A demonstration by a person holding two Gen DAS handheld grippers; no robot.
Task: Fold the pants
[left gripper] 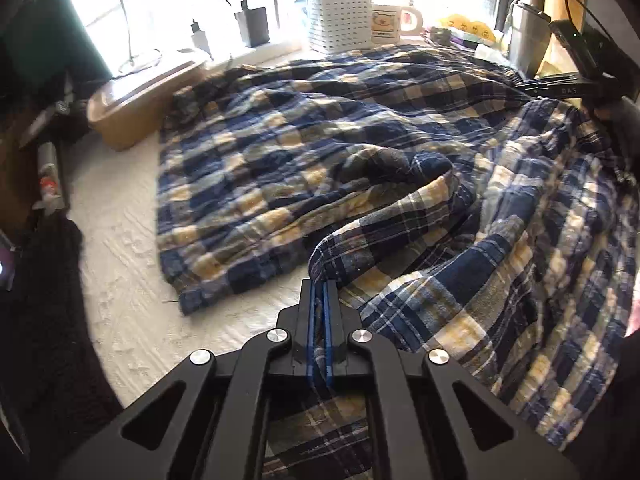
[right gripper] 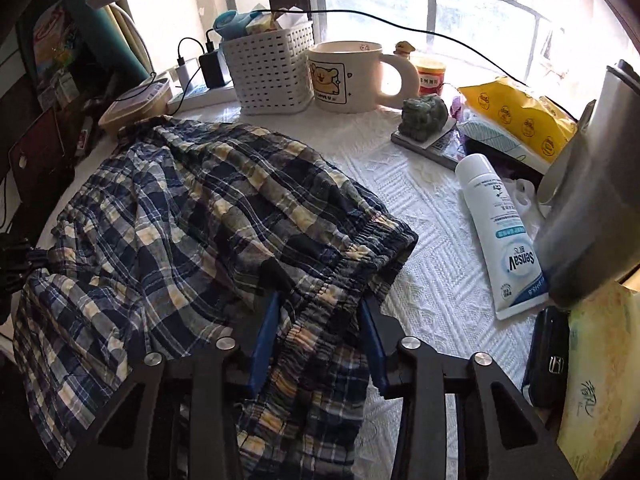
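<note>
Still half-folded: plaid pants (left gripper: pixel 304 152) spread across the white tablecloth (left gripper: pixel 120 248) at frame centre, left gripper (left gripper: pixel 319 292) clenched on a fold of cloth at lower middle. Right gripper (right gripper: pixel 320 312) gaping, elastic waistband (right gripper: pixel 360 248) lying between the blue pads (right gripper: pixel 264 340), seemingly not pinched. Could drag unevenly and bunch if pulled one-sidedly, or sweep the white tube (right gripper: pixel 500 232) and bear mug (right gripper: pixel 348 76) at right.
</note>
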